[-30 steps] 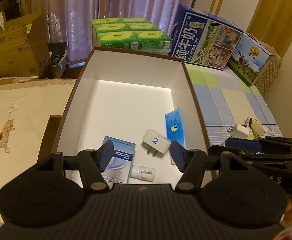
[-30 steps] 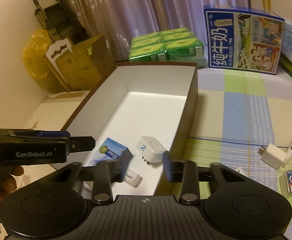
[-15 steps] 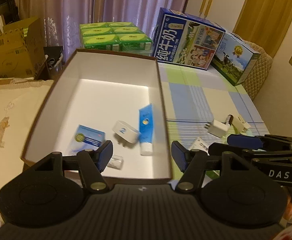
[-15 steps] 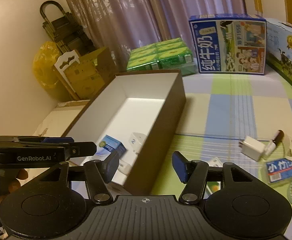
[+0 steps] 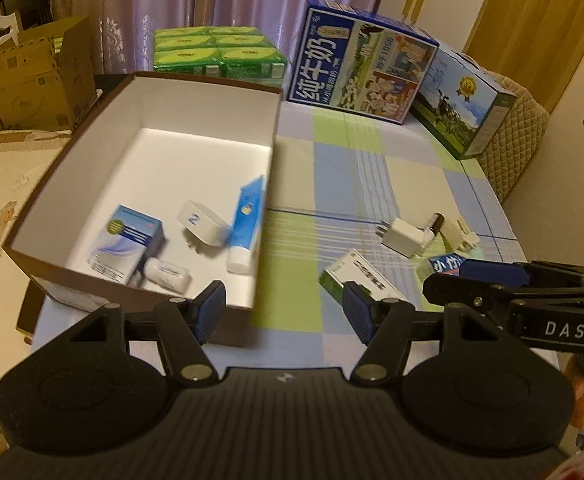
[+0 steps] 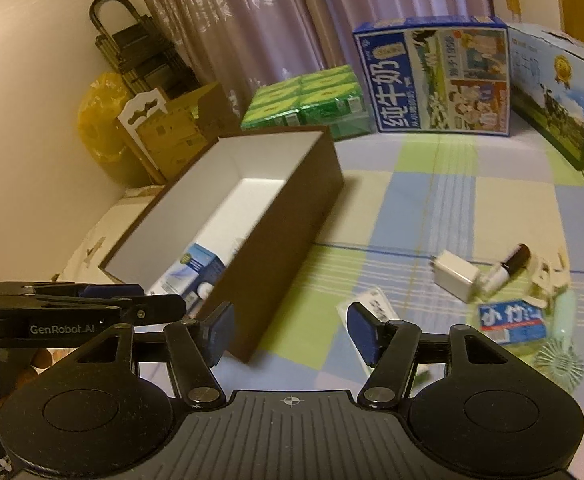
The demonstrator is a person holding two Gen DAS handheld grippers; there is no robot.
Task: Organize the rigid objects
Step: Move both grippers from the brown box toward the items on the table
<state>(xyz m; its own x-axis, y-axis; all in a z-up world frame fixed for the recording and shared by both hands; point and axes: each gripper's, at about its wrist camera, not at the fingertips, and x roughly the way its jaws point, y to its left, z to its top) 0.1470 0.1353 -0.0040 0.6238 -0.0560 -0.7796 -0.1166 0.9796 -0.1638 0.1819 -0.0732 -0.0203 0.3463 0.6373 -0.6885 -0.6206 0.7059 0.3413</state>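
Note:
A brown box [image 5: 208, 80] with a white inside holds a blue-white carton [image 5: 126, 248], a white plug marked 2 [image 5: 204, 224], a blue tube [image 5: 246, 224] and a small white bottle [image 5: 168, 274]. My left gripper [image 5: 284, 314] hangs open and empty over the box's near right corner. To its right on the checked cloth lie a green-white carton [image 5: 358, 276], a white charger [image 6: 454, 278], a dark-capped little bottle [image 6: 508, 268] and a blue pack [image 6: 510, 318]. My right gripper [image 6: 290, 334] is beside the box wall [image 6: 284, 232], its jaws opening with nothing between them.
Milk cartons [image 5: 360, 60] and green packs [image 5: 216, 50] stand at the back of the cloth. Cardboard boxes [image 5: 36, 80] sit to the left. A pale green hand fan [image 6: 560, 364] and a white plug [image 5: 462, 234] lie near the loose items.
Both grippers have shifted right, from over the box's inside to its right side and the checked cloth. The right gripper's jaws have widened.

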